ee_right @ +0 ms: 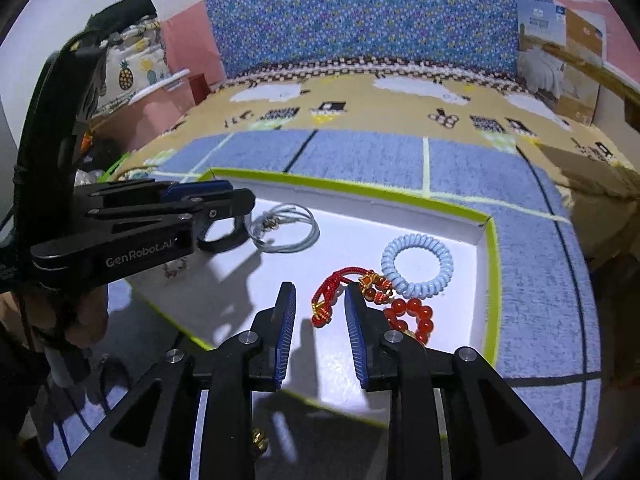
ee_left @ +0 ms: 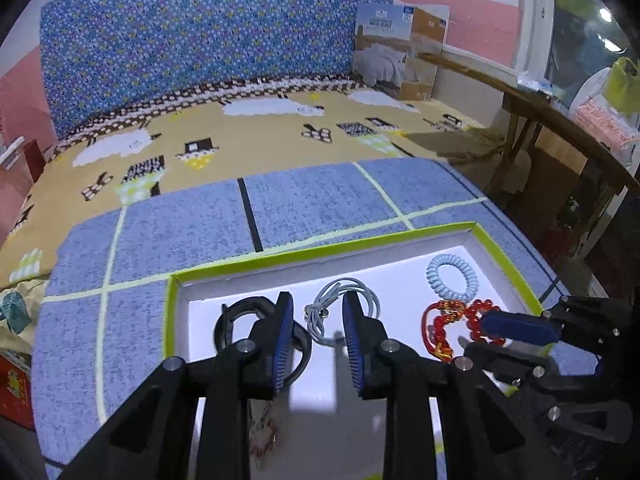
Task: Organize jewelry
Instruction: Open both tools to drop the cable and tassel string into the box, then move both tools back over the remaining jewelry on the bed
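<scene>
A white tray with a green rim (ee_left: 320,252) (ee_right: 360,190) holds the jewelry. My left gripper (ee_left: 318,332) hangs open over it, and a grey cord necklace (ee_left: 340,312) lies on the tray floor just past its tips, untouched. A black bangle (ee_left: 228,320) lies behind the left finger. My right gripper (ee_right: 320,320) is open too, with a red cord bracelet (ee_right: 336,292) lying loose between its tips. Beside that are a red bead bracelet (ee_right: 416,316) and a pale blue coil bracelet (ee_right: 416,264). A small brownish chain (ee_right: 176,268) lies under the left gripper (ee_right: 224,200).
The tray rests on a blue carpet mat with pale lines (ee_left: 180,232) on a tan patterned bedspread (ee_left: 260,136). A cardboard box (ee_left: 400,52) stands at the back right, and a wooden bench (ee_left: 560,112) runs along the right. A hand (ee_right: 84,320) holds the left gripper.
</scene>
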`<action>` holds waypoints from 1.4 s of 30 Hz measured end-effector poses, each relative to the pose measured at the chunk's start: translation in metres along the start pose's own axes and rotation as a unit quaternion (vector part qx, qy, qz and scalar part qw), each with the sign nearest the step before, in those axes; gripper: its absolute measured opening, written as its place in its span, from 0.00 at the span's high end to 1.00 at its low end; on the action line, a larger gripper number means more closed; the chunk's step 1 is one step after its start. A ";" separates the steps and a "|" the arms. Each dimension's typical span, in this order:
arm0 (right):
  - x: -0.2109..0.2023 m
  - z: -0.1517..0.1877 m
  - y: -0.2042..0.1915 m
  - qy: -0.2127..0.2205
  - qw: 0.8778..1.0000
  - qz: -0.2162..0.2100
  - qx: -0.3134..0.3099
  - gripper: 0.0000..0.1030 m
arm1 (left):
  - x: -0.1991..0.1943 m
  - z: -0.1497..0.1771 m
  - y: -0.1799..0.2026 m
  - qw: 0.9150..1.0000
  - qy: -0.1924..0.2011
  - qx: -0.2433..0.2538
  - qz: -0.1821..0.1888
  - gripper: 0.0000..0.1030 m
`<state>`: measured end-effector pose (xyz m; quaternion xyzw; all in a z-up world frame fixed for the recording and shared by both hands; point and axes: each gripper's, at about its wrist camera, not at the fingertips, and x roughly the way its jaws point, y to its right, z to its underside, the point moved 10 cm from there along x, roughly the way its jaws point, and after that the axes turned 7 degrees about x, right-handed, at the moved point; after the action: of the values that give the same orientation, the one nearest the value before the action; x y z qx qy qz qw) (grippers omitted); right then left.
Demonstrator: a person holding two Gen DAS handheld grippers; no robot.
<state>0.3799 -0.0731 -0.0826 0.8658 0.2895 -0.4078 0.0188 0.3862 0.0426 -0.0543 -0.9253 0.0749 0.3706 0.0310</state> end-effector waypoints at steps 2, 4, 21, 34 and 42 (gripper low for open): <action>-0.011 0.000 -0.003 0.012 1.000 -0.001 -0.002 0.75 | -0.013 0.001 0.000 1.000 0.012 -0.003 -0.001 0.74; -0.024 0.002 -0.006 0.025 1.000 -0.001 -0.003 0.75 | -0.027 0.004 0.001 1.000 0.022 -0.009 -0.001 0.74; -0.118 0.055 -0.023 0.087 0.996 -0.004 0.006 0.75 | -0.132 0.061 0.022 0.996 0.091 -0.014 -0.022 0.74; -0.144 0.092 -0.030 0.096 0.995 -0.001 0.013 0.75 | -0.168 0.106 0.023 0.994 0.099 -0.018 -0.048 0.74; -0.146 0.105 -0.027 0.089 0.996 -0.001 0.019 0.75 | -0.171 0.126 0.023 0.994 0.091 -0.021 -0.049 0.74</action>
<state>0.2199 -0.1494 -0.0423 0.8986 0.2826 -0.3347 -0.0242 0.1748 0.0540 -0.0270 -0.9582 0.0240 0.2840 0.0229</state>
